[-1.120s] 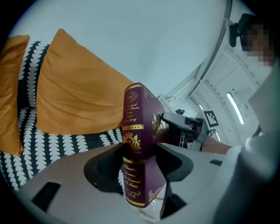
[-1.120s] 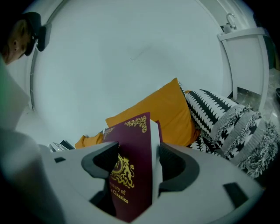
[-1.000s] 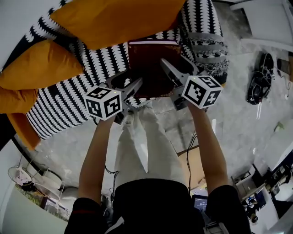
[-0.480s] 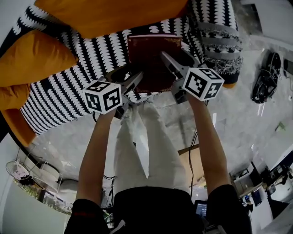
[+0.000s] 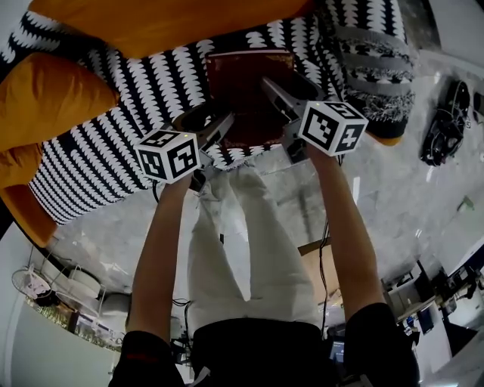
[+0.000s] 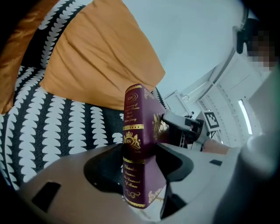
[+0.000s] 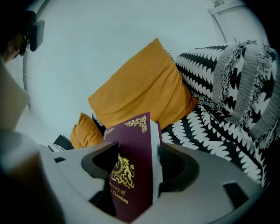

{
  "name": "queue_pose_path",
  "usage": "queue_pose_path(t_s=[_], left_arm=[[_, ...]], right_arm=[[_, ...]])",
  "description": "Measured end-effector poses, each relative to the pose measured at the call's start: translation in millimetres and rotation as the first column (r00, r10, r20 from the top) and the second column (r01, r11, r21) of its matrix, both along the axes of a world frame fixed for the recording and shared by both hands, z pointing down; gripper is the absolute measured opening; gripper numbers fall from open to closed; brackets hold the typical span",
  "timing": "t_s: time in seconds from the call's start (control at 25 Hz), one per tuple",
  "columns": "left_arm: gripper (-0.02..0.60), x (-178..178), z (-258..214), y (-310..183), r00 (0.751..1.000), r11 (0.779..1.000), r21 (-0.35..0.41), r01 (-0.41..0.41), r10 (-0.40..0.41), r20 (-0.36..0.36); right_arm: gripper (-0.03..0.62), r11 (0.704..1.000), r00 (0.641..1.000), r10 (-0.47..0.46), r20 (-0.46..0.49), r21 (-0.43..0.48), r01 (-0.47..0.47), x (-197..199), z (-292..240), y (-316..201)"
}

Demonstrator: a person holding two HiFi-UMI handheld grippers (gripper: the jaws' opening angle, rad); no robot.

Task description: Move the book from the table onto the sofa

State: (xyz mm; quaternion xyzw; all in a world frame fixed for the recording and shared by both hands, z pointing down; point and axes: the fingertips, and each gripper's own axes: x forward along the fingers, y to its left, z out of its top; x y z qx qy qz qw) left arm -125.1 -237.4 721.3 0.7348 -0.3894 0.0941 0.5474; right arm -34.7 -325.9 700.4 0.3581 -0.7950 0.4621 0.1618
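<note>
The left tool (image 5: 210, 127) is clamped on the spine edge of a dark red hardback book (image 5: 243, 79). In the left gripper view its jaws press on the two covers, with the gold-lettered spine standing up between them. To the left of this tool lies the black-and-white patterned seat of the sofa (image 5: 106, 151), and further left a small orange cushion (image 5: 45, 98) rests on it. Ahead of both tools a large orange cushion (image 5: 174, 23) leans at the back of the seat.

The book hangs between the two tools, flat over the sofa seat and just short of the large cushion. Whether its underside touches the seat cannot be told.

The right tool (image 5: 293, 94) is closed on the opposite edge of the book. The right gripper view shows a cover with a gold crest and the white page block pinched between its jaws. To the right of this tool sits a fringed patterned bolster (image 5: 372, 64) at the sofa's end, and beyond it is grey floor (image 5: 408, 204).
</note>
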Motion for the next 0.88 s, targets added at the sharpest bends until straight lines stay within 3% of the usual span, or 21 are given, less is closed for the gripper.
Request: queue_pose_path(t_s=[0.44,0.64,0.88], left_arm=[[0.247,-6.0,36.0,6.5,0.998,0.998,-0.03,0.051,-0.052,-0.023],[0.247,-3.8,55.5,7.8,0.999,0.999,-0.03,0.032,-0.032,0.001],[0.236,-12.5,60.2,4.2,0.998,0.998,-0.039,0.056,-0.056,0.005]], right_arm=[[0.301,0.999,1.0,-0.024,-0.016,-0.035,0.024,-8.3,38.3,2.5],[0.301,0.997,0.999,-0.046,-0.01,-0.068,0.045,-5.8,60.1,6.5],[0.299,0.996,0.995,-0.074,-0.064,-0.052,0.07,-12.1,65.6,5.0]])
